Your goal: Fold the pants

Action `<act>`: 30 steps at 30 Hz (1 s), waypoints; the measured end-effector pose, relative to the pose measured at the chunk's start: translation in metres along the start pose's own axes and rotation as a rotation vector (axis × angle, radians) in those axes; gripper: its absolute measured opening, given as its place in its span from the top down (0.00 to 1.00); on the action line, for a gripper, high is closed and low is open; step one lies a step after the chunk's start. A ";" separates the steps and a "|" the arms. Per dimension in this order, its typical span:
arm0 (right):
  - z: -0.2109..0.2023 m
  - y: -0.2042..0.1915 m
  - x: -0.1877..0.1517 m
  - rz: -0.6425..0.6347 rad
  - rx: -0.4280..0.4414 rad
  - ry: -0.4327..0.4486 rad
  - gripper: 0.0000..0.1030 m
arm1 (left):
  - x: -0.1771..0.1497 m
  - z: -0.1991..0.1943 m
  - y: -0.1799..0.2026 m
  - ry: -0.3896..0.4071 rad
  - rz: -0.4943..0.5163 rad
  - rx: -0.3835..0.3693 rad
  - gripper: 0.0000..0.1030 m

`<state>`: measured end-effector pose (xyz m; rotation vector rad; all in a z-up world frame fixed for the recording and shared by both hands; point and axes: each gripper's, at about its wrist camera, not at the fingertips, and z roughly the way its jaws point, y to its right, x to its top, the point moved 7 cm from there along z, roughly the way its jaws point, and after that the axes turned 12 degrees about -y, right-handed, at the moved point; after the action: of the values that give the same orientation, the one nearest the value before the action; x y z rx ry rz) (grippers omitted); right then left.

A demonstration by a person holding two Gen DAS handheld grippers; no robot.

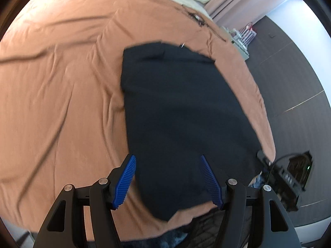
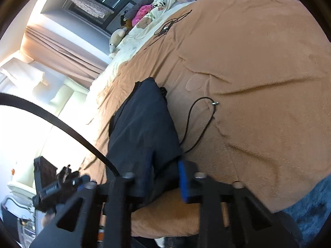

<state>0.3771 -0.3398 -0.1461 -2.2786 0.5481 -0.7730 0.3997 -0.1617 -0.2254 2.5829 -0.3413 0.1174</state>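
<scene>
This is a bedroom in a home. A bed covered with a tan fleece blanket fills most of both views, with a cream patterned duvet and a heap of stuffed toys at its far end. Pinkish-beige curtains hang beside a bright window, a dark wood-look floor runs along the side of the bed in the left wrist view, and a blue shaggy rug lies at the bed's near edge.

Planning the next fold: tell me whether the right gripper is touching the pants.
Touching. The right wrist view shows the right gripper with its jaws clamped on a bunched edge of the dark pants.
</scene>
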 end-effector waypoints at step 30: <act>0.003 -0.015 -0.047 -0.018 -0.020 -0.068 0.99 | -0.048 0.005 -0.050 -0.014 -0.155 -0.080 0.93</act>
<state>0.3469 -0.3013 -0.1550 -2.3223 0.5063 -0.6984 0.3662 -0.1125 -0.2619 2.5211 -0.1462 0.0295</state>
